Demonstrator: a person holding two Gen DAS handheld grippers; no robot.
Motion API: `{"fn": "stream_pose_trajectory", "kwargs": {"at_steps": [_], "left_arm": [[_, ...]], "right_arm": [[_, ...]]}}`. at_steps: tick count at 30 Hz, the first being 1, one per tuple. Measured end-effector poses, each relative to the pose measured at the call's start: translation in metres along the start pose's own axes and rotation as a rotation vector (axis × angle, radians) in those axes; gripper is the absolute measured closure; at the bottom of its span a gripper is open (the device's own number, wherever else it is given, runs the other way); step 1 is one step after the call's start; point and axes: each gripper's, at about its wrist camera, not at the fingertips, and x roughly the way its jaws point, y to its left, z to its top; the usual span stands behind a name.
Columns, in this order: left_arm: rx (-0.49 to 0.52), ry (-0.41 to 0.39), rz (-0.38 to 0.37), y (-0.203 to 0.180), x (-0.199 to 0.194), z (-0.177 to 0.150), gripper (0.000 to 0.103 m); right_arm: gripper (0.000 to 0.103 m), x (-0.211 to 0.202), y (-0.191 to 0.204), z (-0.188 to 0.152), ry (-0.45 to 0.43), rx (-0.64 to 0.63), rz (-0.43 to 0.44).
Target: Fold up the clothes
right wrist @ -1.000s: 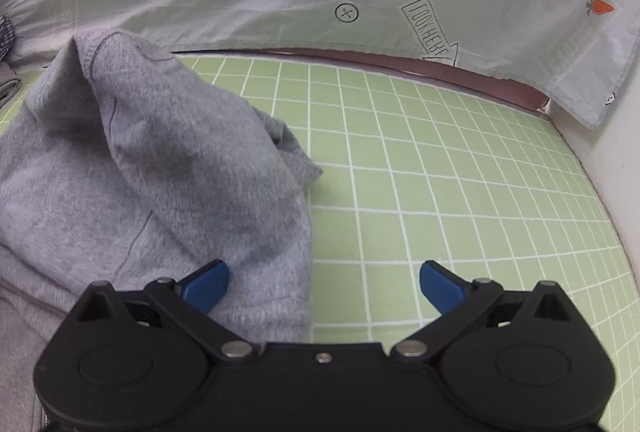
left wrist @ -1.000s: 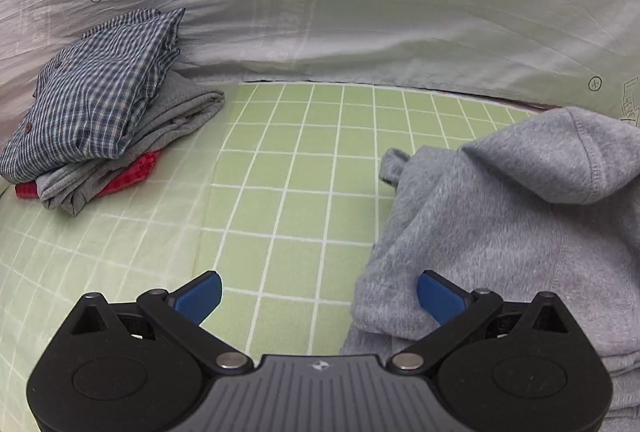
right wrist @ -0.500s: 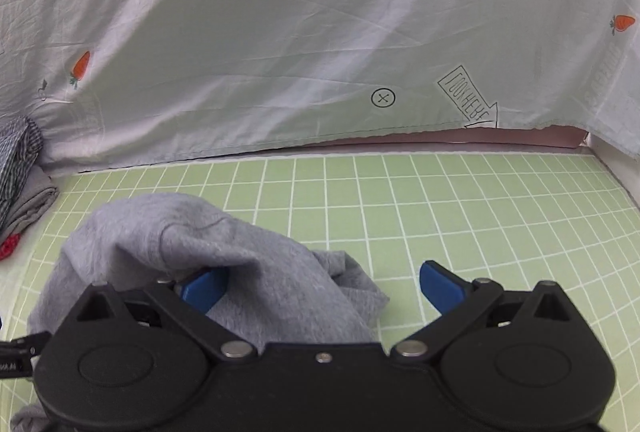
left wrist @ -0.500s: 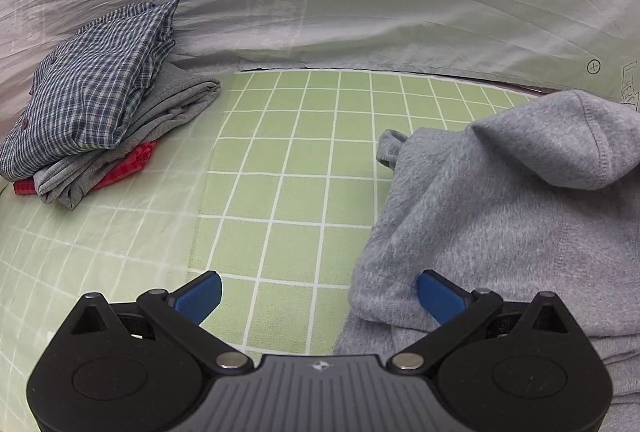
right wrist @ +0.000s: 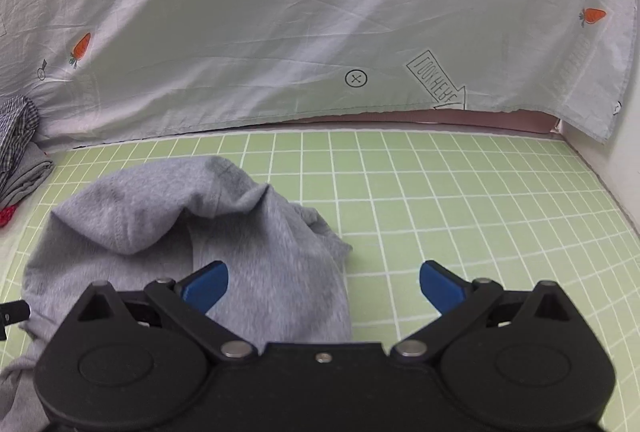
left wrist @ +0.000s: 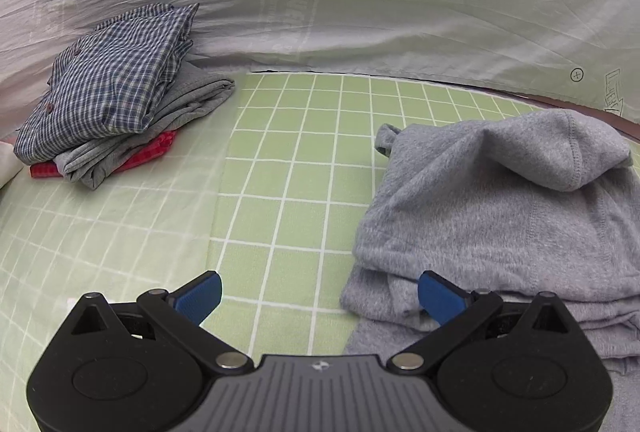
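Observation:
A grey hooded sweatshirt [left wrist: 500, 208] lies bunched and partly folded on the green grid mat [left wrist: 296, 160], its hood flopped over the top. In the right wrist view the same sweatshirt [right wrist: 168, 228] sits at lower left. My left gripper [left wrist: 320, 296] is open at the sweatshirt's left edge, its right blue pad over the folded layers. My right gripper [right wrist: 324, 286] is open too, holding nothing, with its left pad above the sweatshirt's right side and its right pad over bare mat.
A stack of folded clothes [left wrist: 116, 92] lies at the far left: a blue checked shirt on a grey garment and a red one. A pale sheet with carrot prints [right wrist: 320, 12] hangs behind the mat. A white wall [right wrist: 624, 160] borders the mat's right side.
My right gripper has pulled back and lifted, so the sweatshirt now sits lower and smaller in its view. The raised hood has slumped down. My left gripper has barely shifted.

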Motion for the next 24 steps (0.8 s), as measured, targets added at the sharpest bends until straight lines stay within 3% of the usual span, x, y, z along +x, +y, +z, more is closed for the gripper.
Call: {"fn": "stream_pose_trajectory", "kwargs": {"at_steps": [11,17,24], "left_arm": [[-0.01,0.045,-0.037,0.025,-0.046,-0.063,0.0],[0.086,0.085,-0.051,0.029,-0.064,-0.098,0.0],[0.116,0.132,-0.07,0.039,-0.072,-0.128,0.001]], "right_arm": [[0.0,-0.053,0.0,-0.085,0.127,0.014,-0.039],[0.0,-0.076,0.007,-0.129,0.19,0.018,-0.047],[0.0,-0.1,0.015,-0.173,0.25,0.038,-0.054]]}}
